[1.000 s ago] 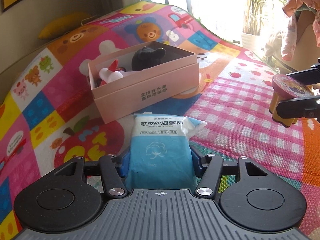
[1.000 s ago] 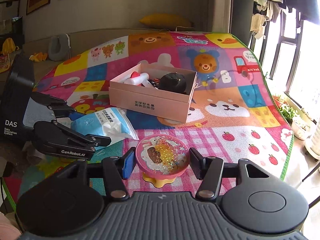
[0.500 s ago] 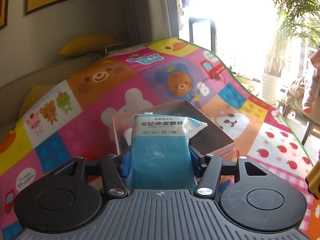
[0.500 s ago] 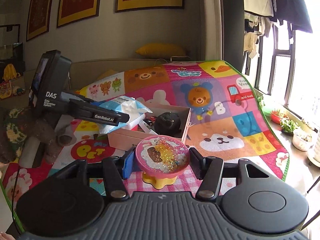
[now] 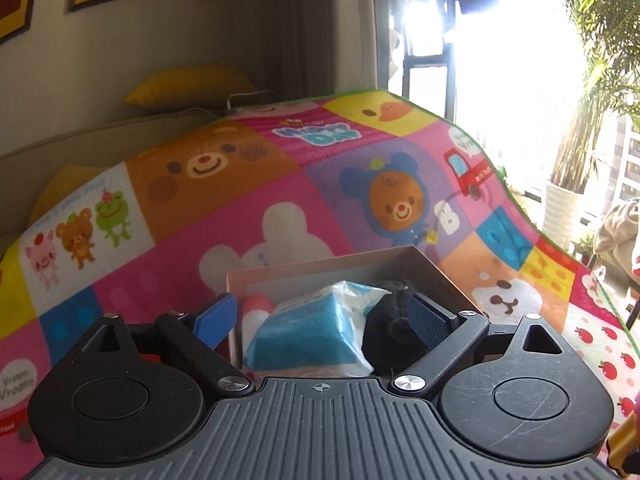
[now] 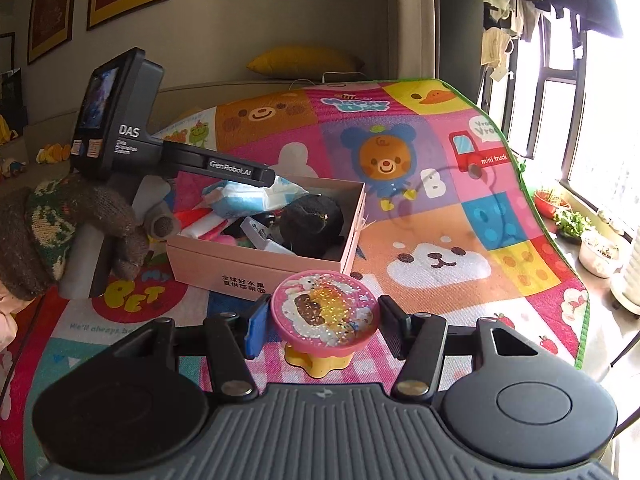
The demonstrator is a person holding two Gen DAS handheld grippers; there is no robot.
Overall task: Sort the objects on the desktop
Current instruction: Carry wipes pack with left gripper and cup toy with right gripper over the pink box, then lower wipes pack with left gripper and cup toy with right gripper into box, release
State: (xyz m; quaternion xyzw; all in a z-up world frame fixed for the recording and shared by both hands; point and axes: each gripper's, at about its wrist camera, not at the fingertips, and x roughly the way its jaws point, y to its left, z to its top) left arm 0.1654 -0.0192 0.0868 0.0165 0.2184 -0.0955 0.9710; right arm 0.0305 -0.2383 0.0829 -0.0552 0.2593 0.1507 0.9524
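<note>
Two risks stand out. At left, the left gripper (image 5: 320, 314), jaws opening, lets the blue wipes pack (image 5: 308, 330) drop into the pink box (image 5: 440, 270); its long axis runs toward the far wall and it may perch crooked on the clutter. At right, the right gripper (image 6: 322, 326) clasps the pink toy (image 6: 324, 310), upright; tilting might slip it.

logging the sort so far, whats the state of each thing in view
left hand-held gripper: jaws opening, clear of the packet
blue wipes packet: released, lying tilted in the box
pink box: open, no lid, partly filled
black plush toy: inside the box
right hand-held gripper: shut on the pink toy
pink toy: held upright, outside the box
play mat: spread flat under the box
</note>
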